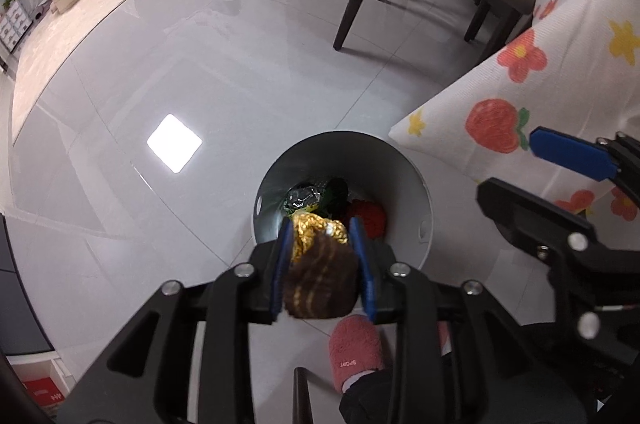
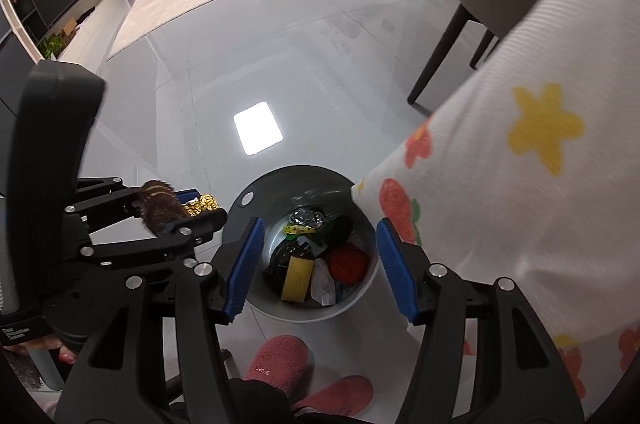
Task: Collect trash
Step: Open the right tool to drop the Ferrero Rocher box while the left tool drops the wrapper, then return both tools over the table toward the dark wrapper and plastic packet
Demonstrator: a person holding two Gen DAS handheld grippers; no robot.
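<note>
Left gripper (image 1: 322,264) holds brown-gold wrapper (image 1: 320,280) — bin (image 2: 256,200) holds trash.

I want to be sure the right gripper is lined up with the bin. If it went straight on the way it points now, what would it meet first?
Probably the trash inside the gray bin: the right gripper has open, empty jaws framing the bin's mouth, though depth is unclear.

A: Even indoor light. Ceiling lamp mirrored as a white square glare patch (image 1: 174,143) on the glossy floor (image 1: 240,44), beyond the bin (image 1: 404,184).

B: Same patch (image 2: 258,128) in the right view. Chair legs (image 1: 352,4) cast soft shadows. Fisheye bends the edges, corners black. Near black handle (image 2: 52,128) motion-blurred.
</note>
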